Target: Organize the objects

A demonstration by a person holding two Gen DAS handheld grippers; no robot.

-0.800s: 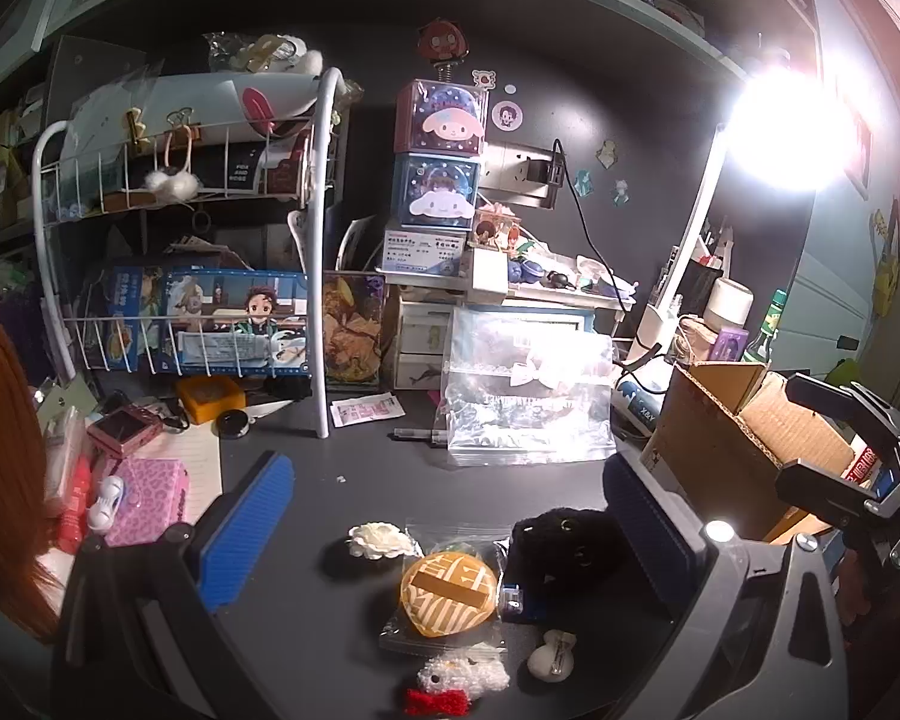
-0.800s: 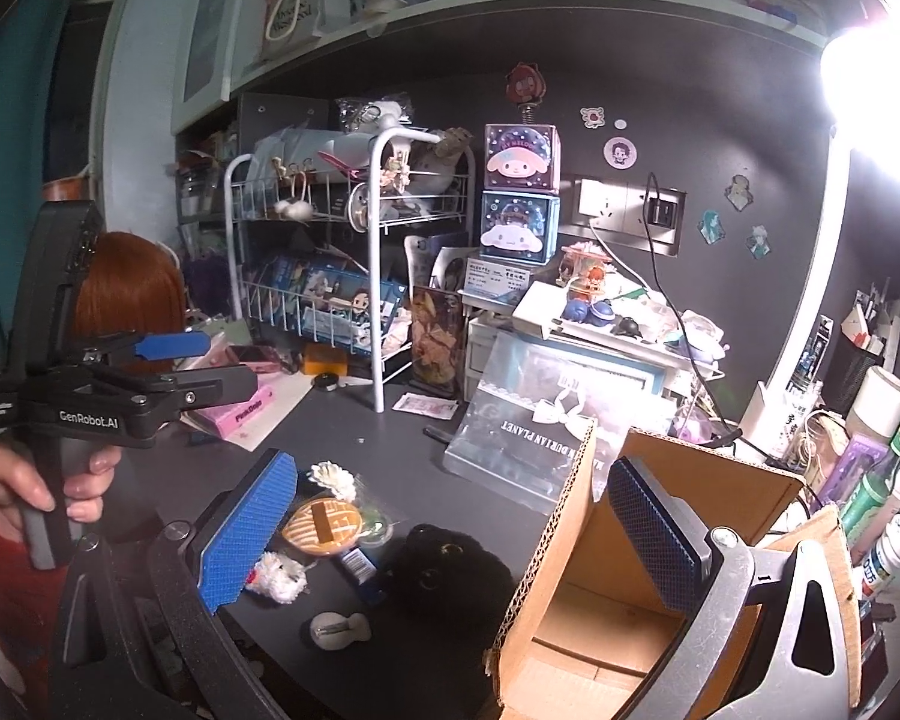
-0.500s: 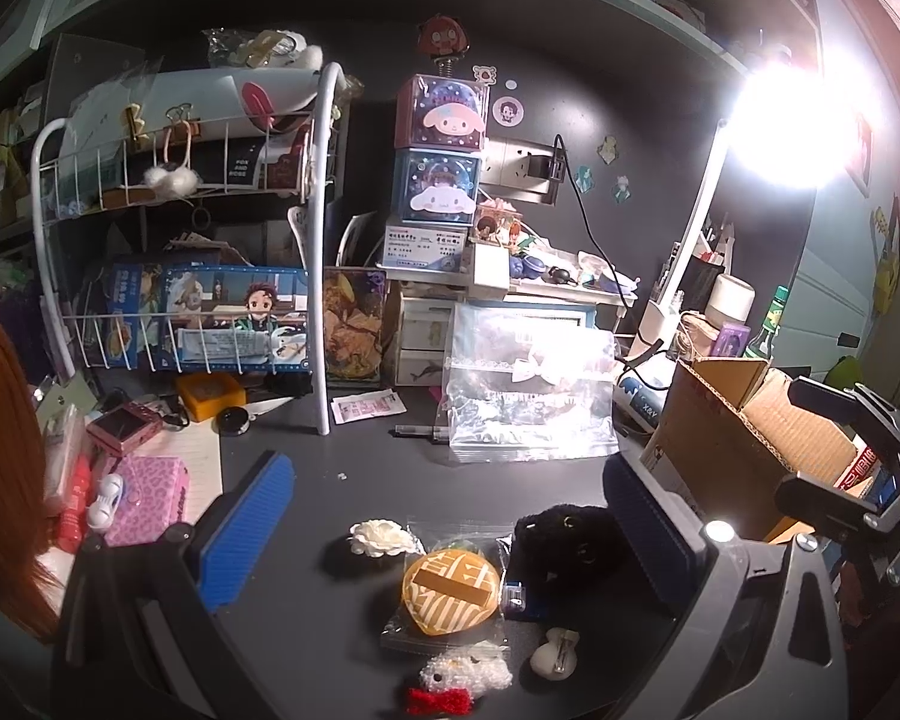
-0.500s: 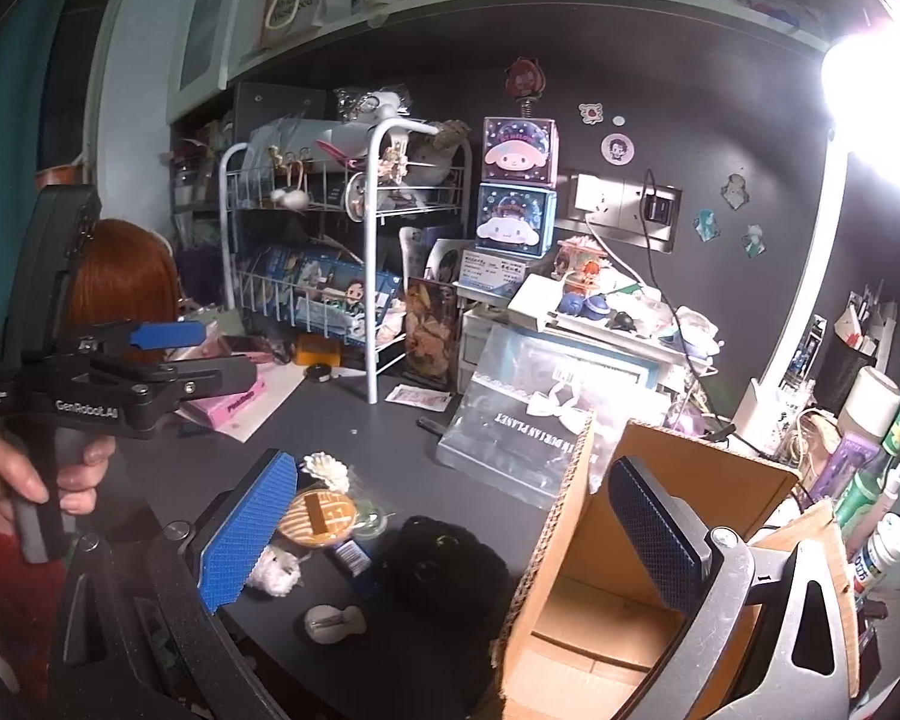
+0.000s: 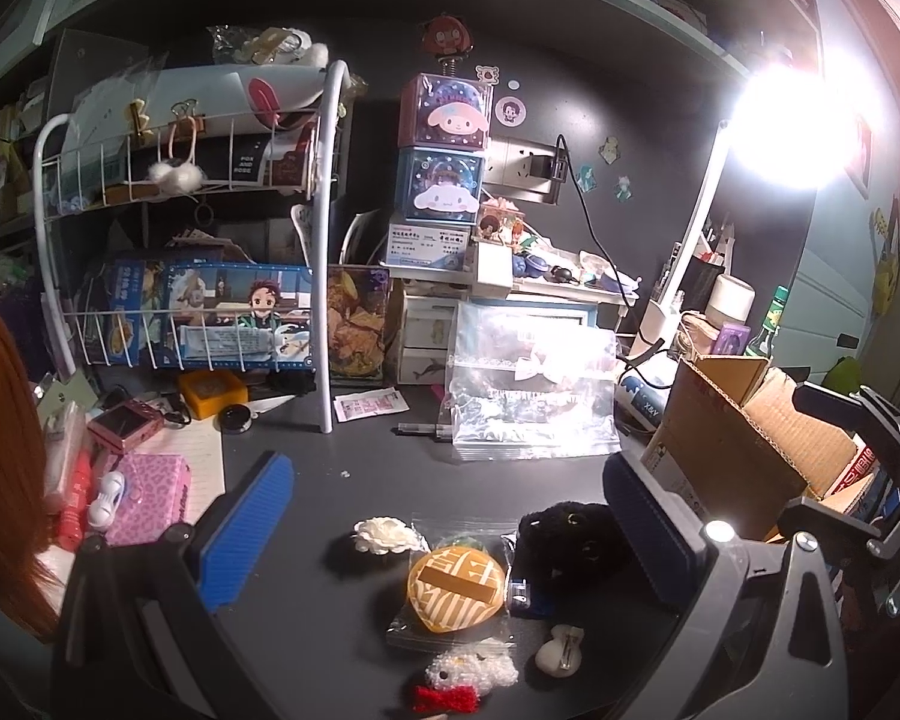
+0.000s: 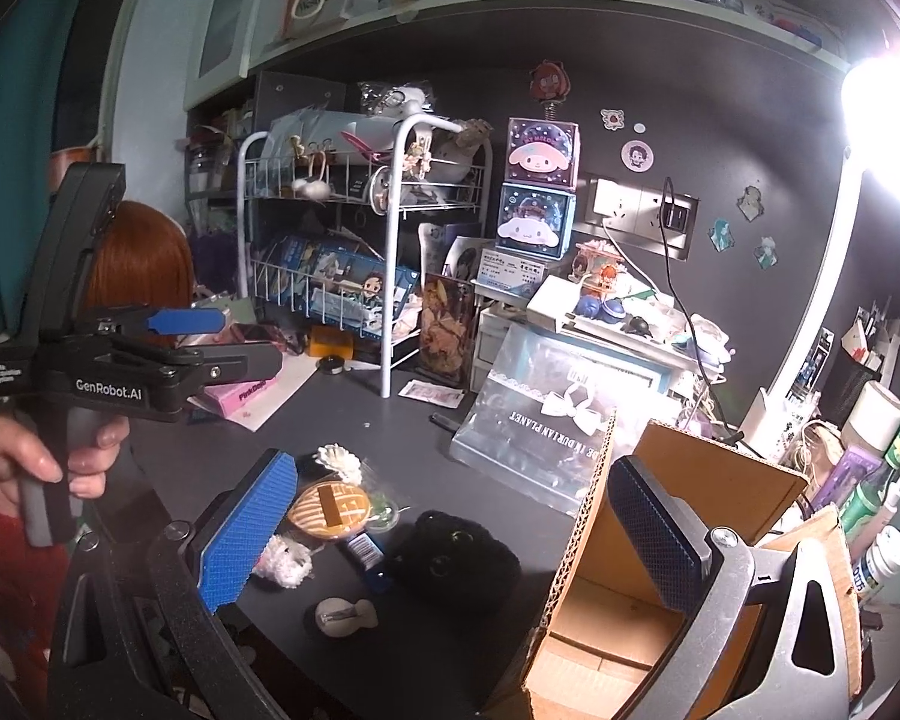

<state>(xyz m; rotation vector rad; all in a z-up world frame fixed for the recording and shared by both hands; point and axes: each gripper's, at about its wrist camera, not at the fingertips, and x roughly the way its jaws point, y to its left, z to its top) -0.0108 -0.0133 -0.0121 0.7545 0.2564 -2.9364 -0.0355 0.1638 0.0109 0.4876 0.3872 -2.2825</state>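
Note:
Small items lie on the dark desk: an orange badge in a clear bag, a black knitted pouch, a white flower, a white plush with a red bow, and a white clip. An open cardboard box stands at the right. My left gripper is open and empty above the items. My right gripper is open and empty, its right finger over the box.
A white wire rack full of boxes stands at the back left. A clear gift bag, stacked character boxes, a bright desk lamp and bottles crowd the back and right. A pink case lies left.
Both grippers have drifted only slightly; the desk items sit a little lower in the left wrist view. Nothing was grasped or moved.

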